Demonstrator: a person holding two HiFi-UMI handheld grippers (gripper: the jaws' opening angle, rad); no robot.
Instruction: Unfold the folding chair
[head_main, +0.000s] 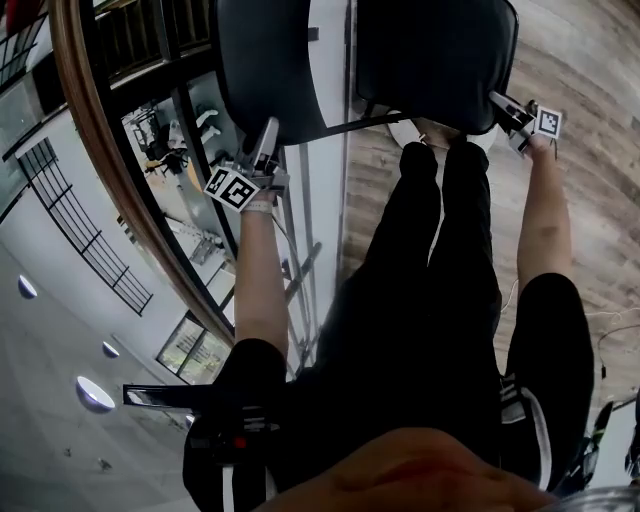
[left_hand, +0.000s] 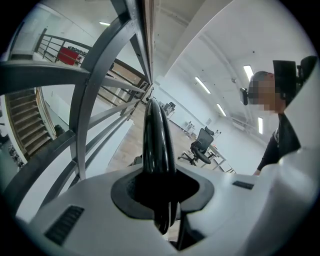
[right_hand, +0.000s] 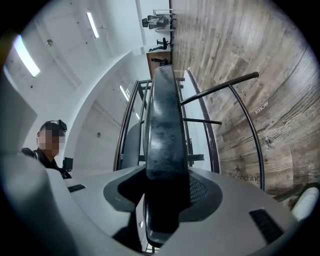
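Note:
The folding chair shows in the head view as two black panels side by side, a left panel and a right panel. My left gripper is shut on the left panel's lower edge. In the left gripper view that thin black edge runs up between the jaws of the left gripper. My right gripper grips the right panel's right edge. The right gripper view has the thick black panel filling the jaws of the right gripper, with thin black frame tubes beyond.
A glass railing with a curved wooden handrail runs along the left, with a drop to a lower floor behind it. The wood plank floor spreads to the right. The person's black-clad legs stand just behind the chair. An office chair stands far off.

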